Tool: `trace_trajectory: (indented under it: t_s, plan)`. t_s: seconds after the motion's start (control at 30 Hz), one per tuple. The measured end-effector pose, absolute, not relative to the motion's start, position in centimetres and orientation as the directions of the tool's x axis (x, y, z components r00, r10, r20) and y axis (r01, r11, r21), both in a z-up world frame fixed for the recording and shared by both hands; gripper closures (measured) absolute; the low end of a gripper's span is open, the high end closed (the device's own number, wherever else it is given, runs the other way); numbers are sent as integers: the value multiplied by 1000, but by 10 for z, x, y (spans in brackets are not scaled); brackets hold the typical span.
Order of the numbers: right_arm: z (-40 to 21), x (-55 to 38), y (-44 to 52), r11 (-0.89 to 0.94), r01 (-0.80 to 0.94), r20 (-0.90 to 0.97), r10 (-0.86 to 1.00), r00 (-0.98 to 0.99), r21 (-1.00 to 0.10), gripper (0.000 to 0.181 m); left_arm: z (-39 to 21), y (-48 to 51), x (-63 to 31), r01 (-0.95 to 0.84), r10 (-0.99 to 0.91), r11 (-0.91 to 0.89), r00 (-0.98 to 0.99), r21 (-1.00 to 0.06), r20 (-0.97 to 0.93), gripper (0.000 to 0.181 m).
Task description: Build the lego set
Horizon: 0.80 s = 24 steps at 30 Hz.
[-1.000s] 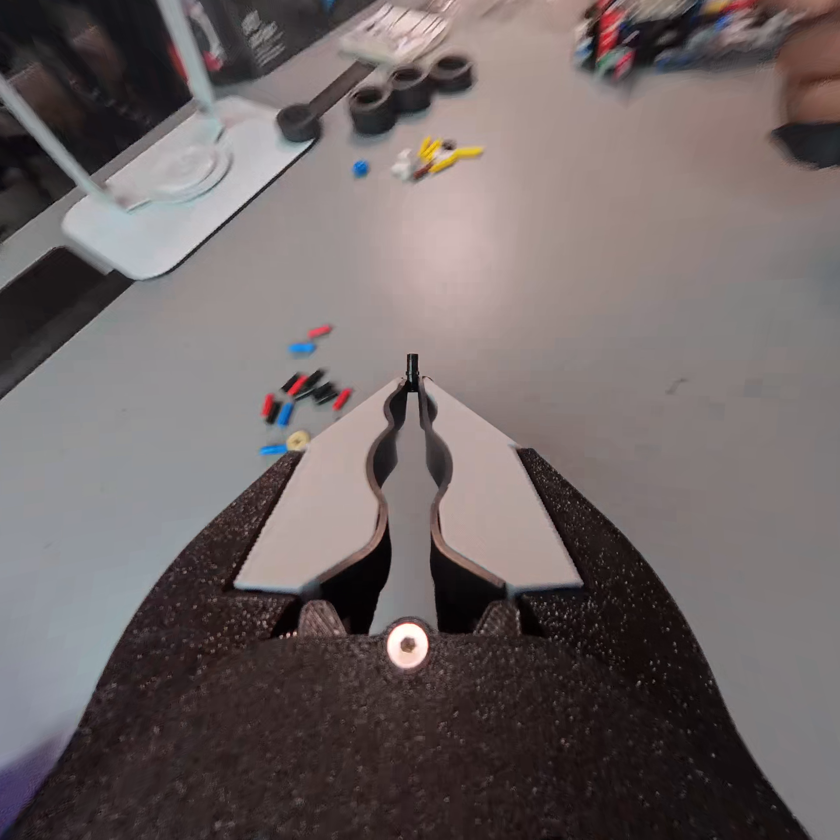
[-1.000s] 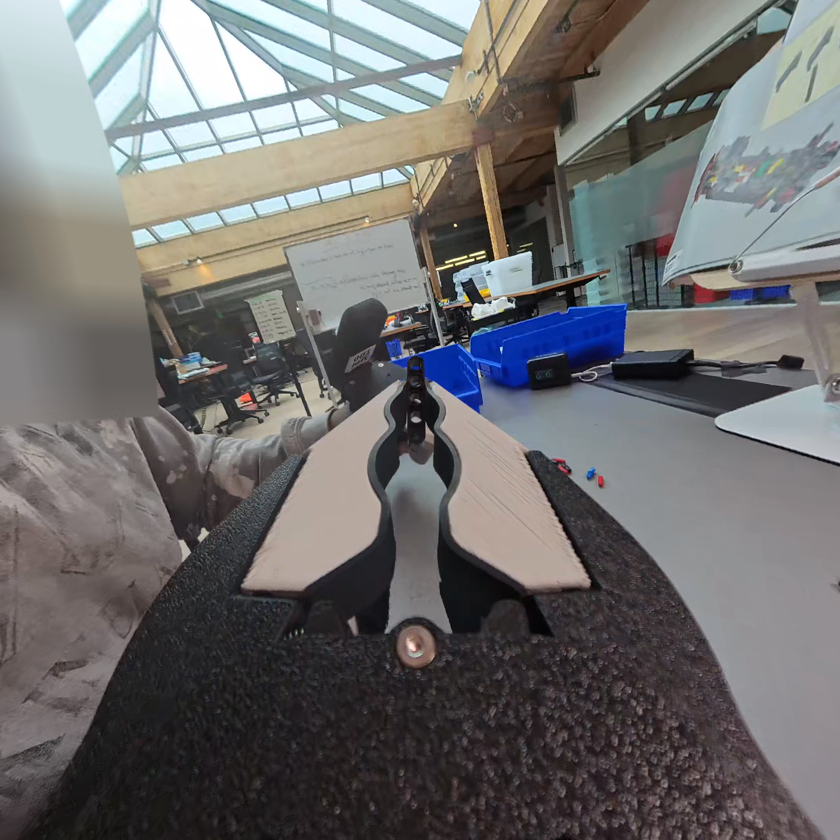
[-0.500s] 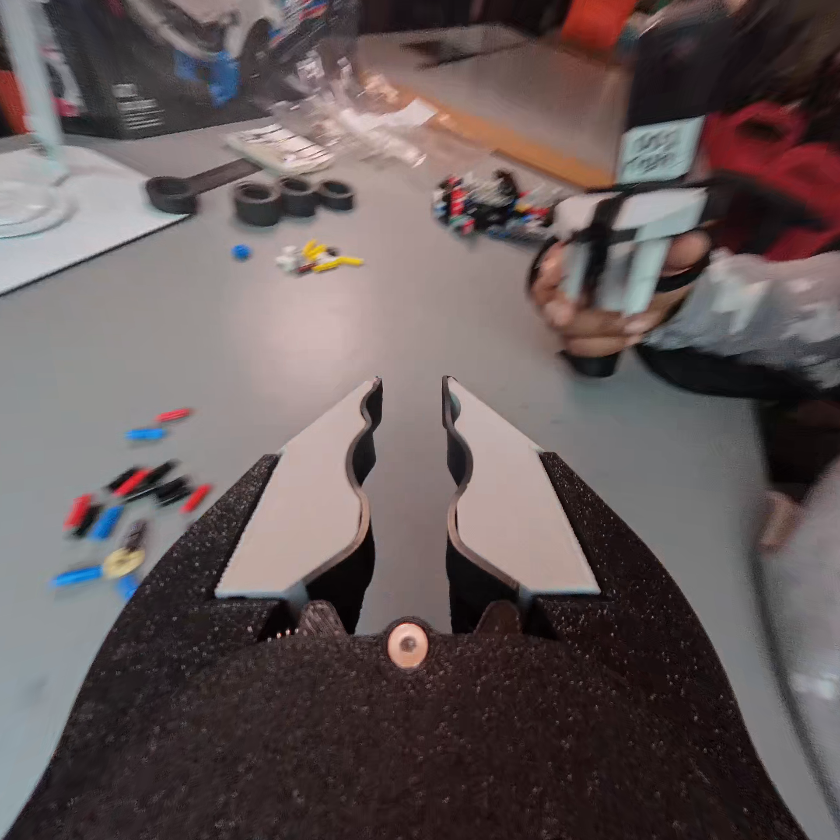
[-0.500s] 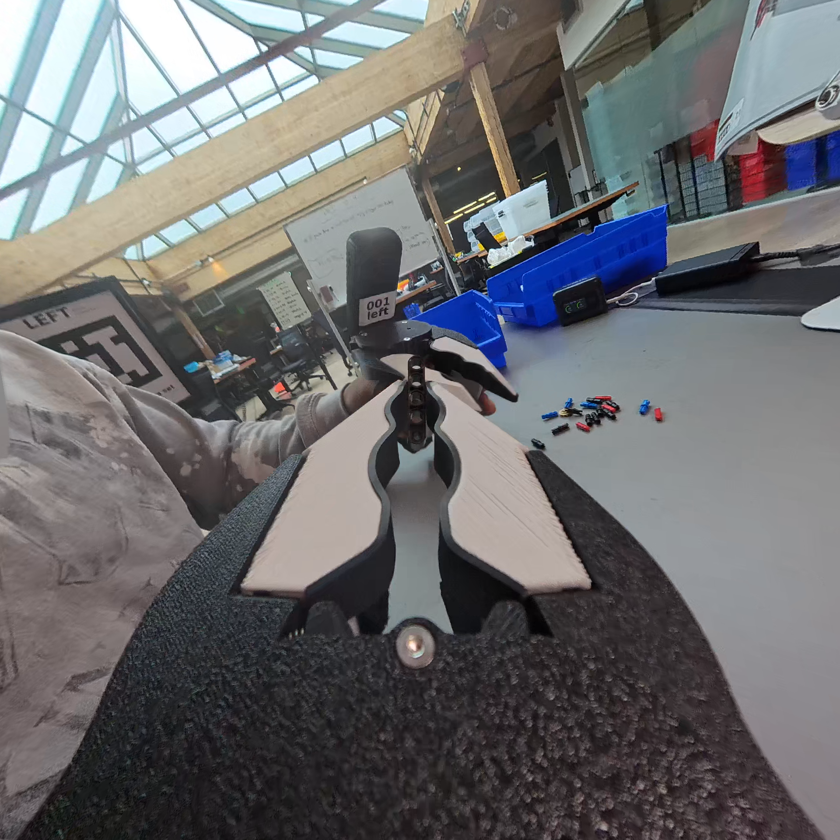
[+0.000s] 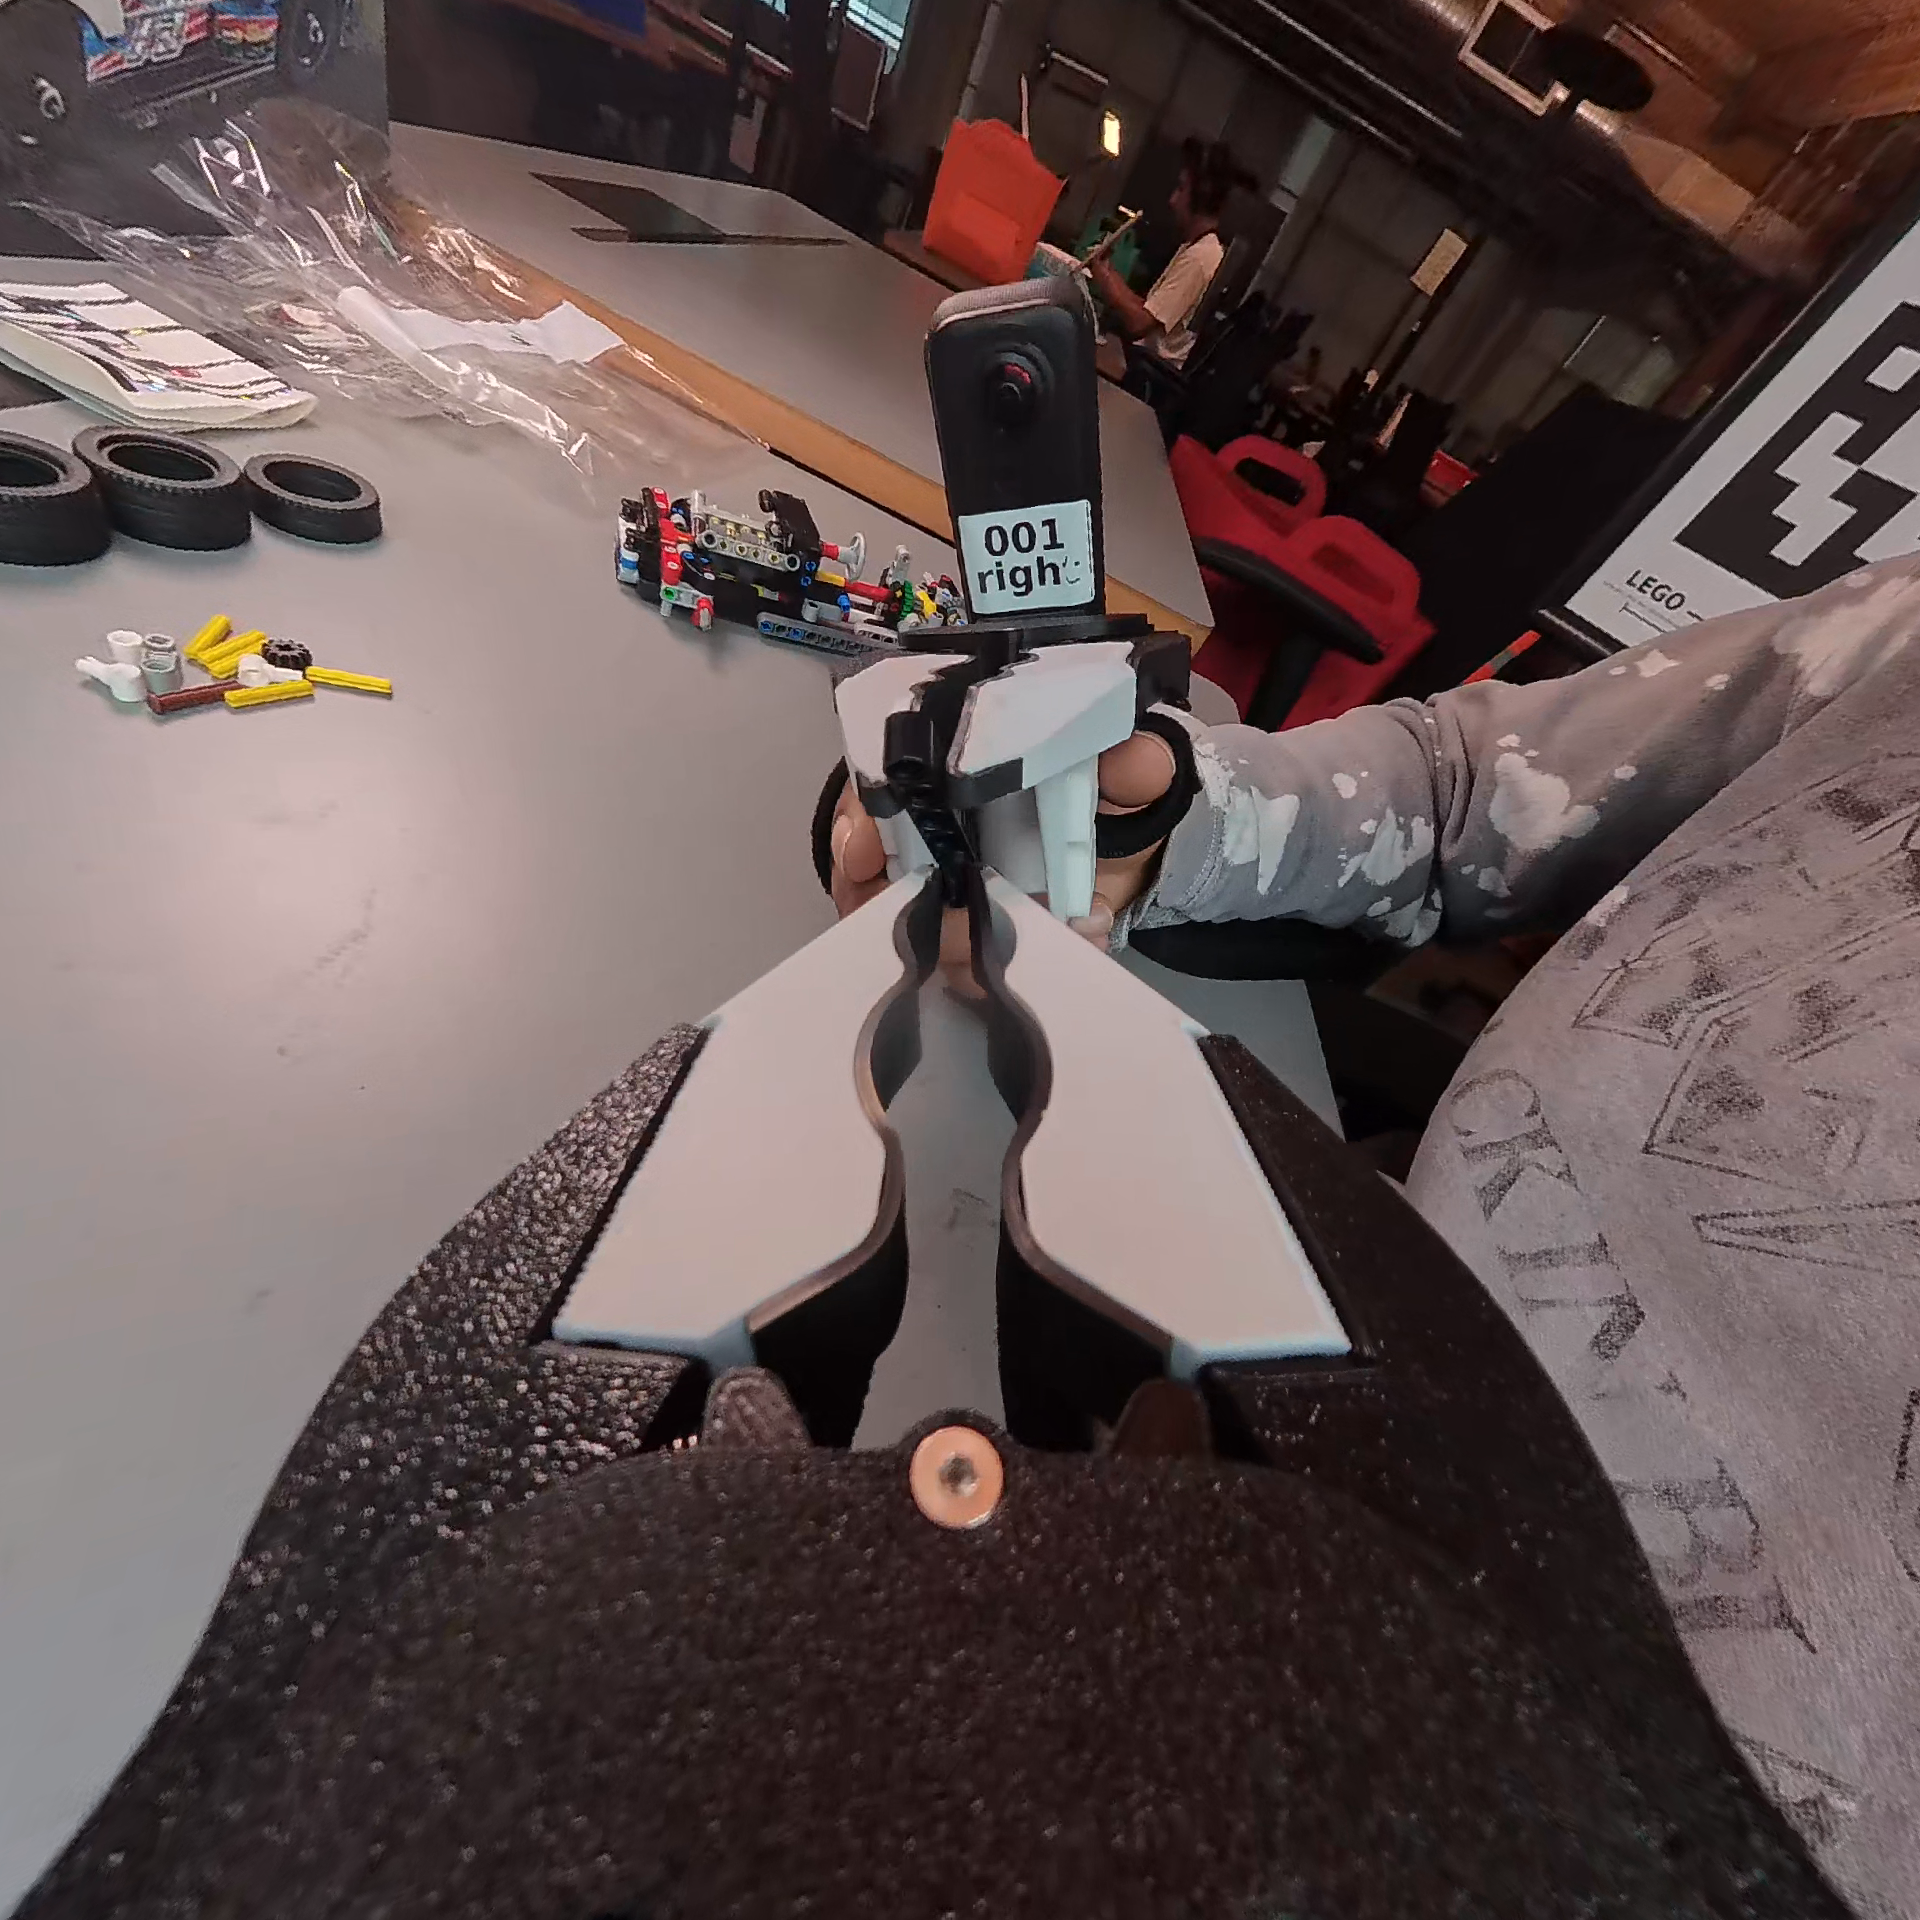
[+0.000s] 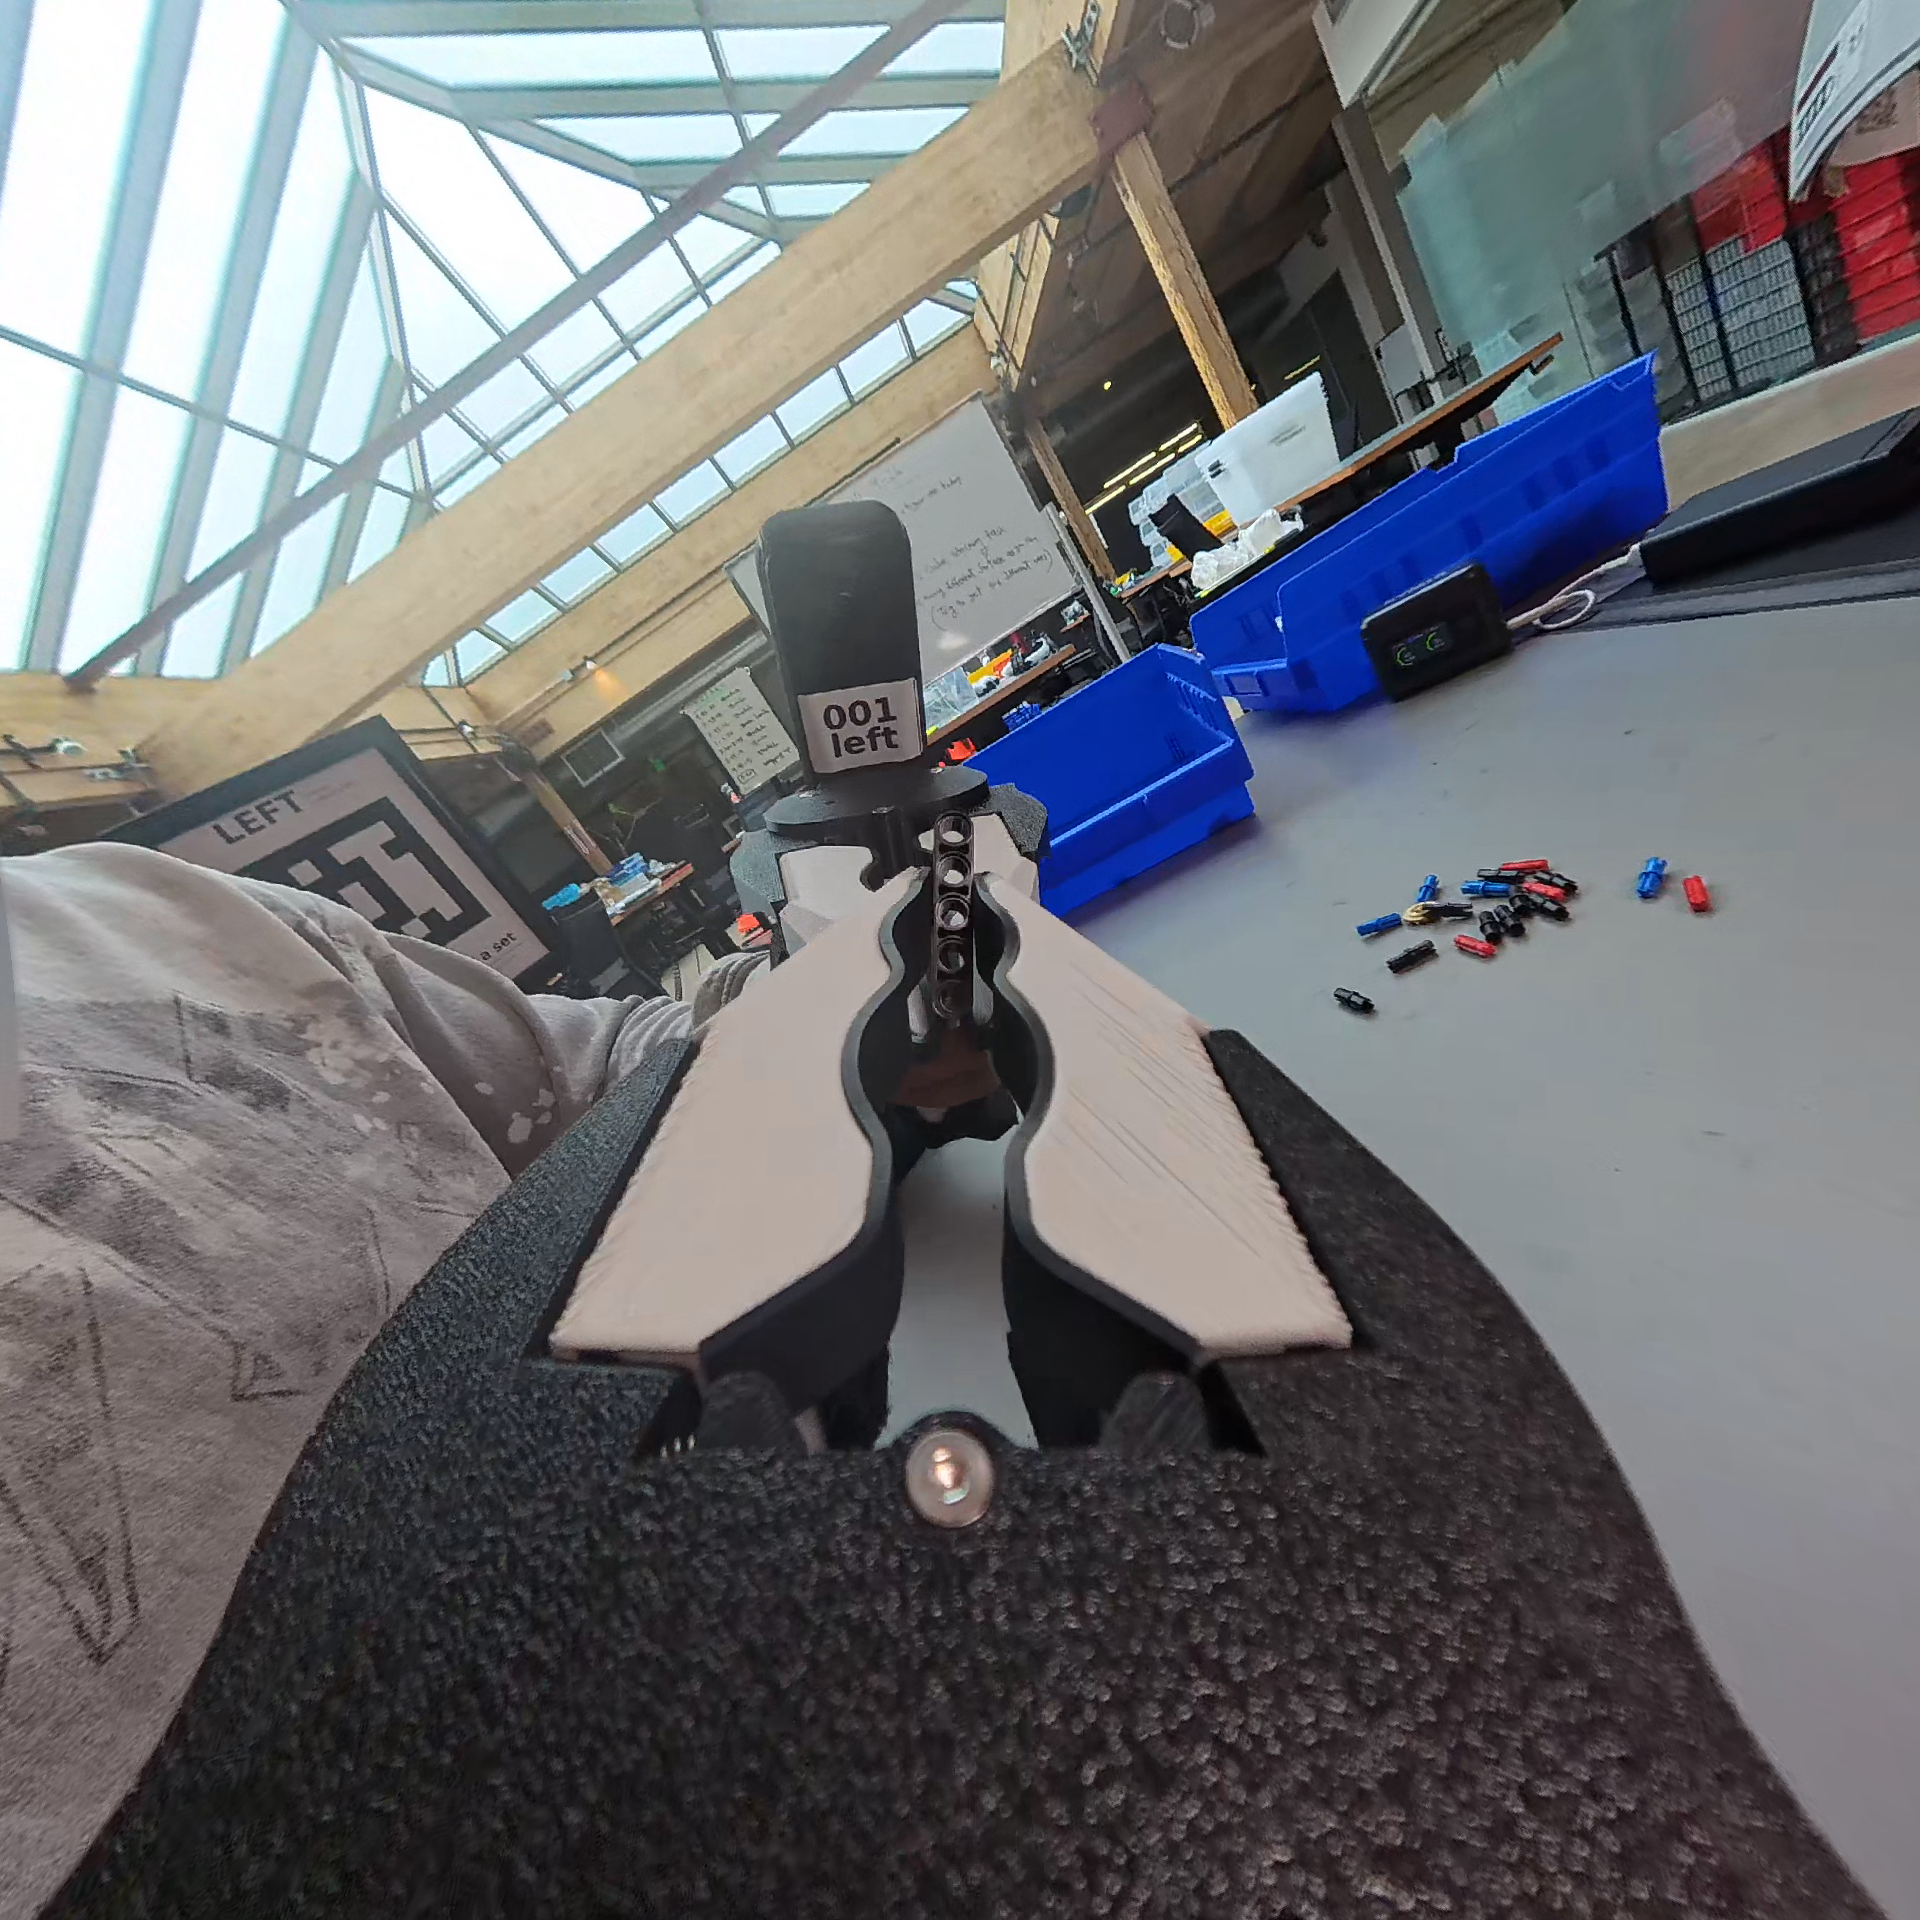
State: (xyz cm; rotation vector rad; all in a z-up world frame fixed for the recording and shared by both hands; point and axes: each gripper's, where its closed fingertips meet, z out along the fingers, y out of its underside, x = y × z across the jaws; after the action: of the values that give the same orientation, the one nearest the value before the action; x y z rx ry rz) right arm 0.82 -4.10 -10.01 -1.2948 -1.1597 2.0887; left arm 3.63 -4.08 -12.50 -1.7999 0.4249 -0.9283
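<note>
Two grippers: tip to tip above the table.
Right gripper (image 6: 951,914): pinching black holed beam (image 6: 950,914).
Left gripper (image 5: 951,894): nipping that beam's end.
Advice: hold aligned, transfer squarely.

Blue bins (image 6: 1132,769) sat on grey surface (image 6: 1558,1091) beneath skylight (image 6: 208,260); whiteboard (image 6: 966,551) stood behind; red chair (image 5: 1299,561) lay beyond surface edge.

The left gripper (image 5: 951,896) — open a moment ago — now pinches the black beam (image 5: 932,805).
</note>
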Motion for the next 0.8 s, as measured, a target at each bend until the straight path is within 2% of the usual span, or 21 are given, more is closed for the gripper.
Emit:
trace_trajectory:
  t_s: [0.07,0.17,0.23,0.47,0.57,0.63,0.73,0.8]
  plan:
    - [-100,10,-43,-522,88,-495,723,-482,-849,175,-125,-42,35,111,-664,-395,652,-912,366,177]
    - [-105,14,-49,-435,120,-432,750,-500,-893,164,-118,-45,34,144,-678,-380,628,-914,381,178]
    - [-106,16,-51,-408,110,-405,768,-497,-907,175,-119,-46,33,135,-684,-379,626,-915,375,178]
    - [-90,23,-59,-372,71,-345,751,-564,-926,176,-104,-55,39,178,-723,-356,570,-917,391,178]
    - [-48,47,-5,-528,-95,-402,740,-539,-844,175,-101,-63,17,195,-718,-345,575,-918,391,178]
    - [-47,60,15,-375,-134,-286,854,-434,-917,176,-107,-62,-12,201,-661,-352,638,-914,395,178]
    - [-71,45,0,-257,-49,-220,900,-375,-965,175,-145,-37,-80,39,-404,-398,889,-917,213,178]
    - [-91,33,-18,-217,38,-214,893,-396,-975,175,-168,-28,-120,-8,-253,-464,959,-886,124,177]
